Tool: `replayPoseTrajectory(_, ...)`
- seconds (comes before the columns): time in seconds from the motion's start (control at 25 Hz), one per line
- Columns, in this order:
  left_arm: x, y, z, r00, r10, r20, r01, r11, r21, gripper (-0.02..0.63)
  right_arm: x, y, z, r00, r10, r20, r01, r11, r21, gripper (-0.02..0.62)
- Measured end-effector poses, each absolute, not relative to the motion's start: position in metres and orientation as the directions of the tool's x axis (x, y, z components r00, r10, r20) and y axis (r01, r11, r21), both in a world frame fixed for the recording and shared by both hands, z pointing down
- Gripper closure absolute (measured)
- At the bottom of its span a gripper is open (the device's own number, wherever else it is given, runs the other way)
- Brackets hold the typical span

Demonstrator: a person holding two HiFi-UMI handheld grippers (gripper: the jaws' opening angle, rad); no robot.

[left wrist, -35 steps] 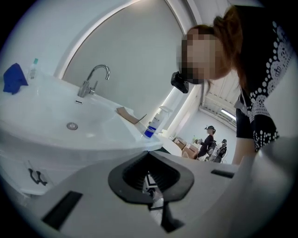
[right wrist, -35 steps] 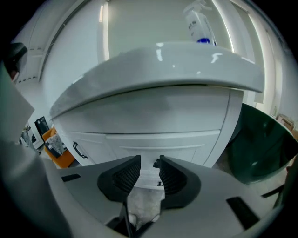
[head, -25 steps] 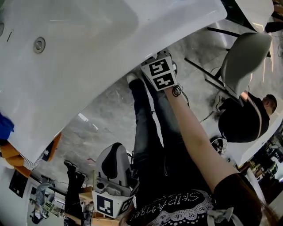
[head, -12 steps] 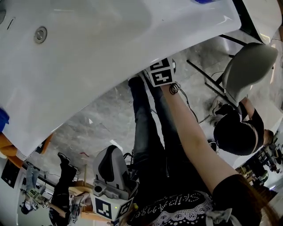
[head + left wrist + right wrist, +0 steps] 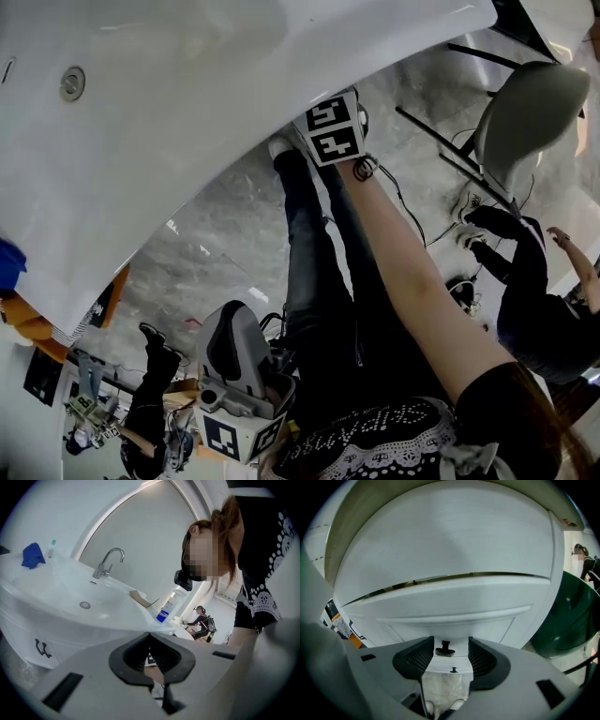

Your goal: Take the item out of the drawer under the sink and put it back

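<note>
- Presently the right hand-held gripper (image 5: pixel 451 660) is released. Its jaws have just been opening, and the small black drawer handle (image 5: pixel 445 649) stands between the pads, which do not press on it.
- That handle sits on the white panelled drawer front (image 5: pixel 450 620) under the white ceramic sink (image 5: pixel 187 112). The drawer is closed, so the item inside shows in no view.
- From the head view, only this gripper's marker cube (image 5: pixel 333 131) shows, tucked at the sink's rim at the end of a bare outstretched arm (image 5: pixel 412 281).
- The left hand-held gripper (image 5: pixel 234 328) is clenched on nothing, its pads meeting at the tips — held low near the person's body, well apart from the drawer.
- Its own view looks across the basin to a curved chrome tap (image 5: pixel 108 562), a crumpled blue cloth (image 5: pixel 32 557) and a pale bottle with a blue label (image 5: pixel 168 609) — all standing on the counter (image 5: pixel 143 618) around the sink.
</note>
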State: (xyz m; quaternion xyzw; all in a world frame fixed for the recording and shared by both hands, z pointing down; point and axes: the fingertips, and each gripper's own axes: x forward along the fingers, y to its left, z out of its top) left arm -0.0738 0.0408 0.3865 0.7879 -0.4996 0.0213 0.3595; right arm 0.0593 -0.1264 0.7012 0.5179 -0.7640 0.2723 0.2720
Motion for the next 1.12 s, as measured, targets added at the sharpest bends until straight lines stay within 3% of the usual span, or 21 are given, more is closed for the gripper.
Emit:
replayPoseTrajectory(0.52, -0.041, 0.040, 0.387, 0.620, -0.685, 0.382, -0.734, -0.334, 0.592, 0.601, 0.062, -0.114, 0.710, -0.326, -0.651, 0.686, -0.938, 0.311, -0.151, 0.379)
replayPoseTrajectory(1.12, -0.044, 0.045, 0.391, 0.608, -0.687, 0.398, -0.739, -0.307, 0.600, 0.601, 0.050, -0.121, 0.725, -0.374, -0.620, 0.690, -0.916, 0.362, -0.171, 0.402)
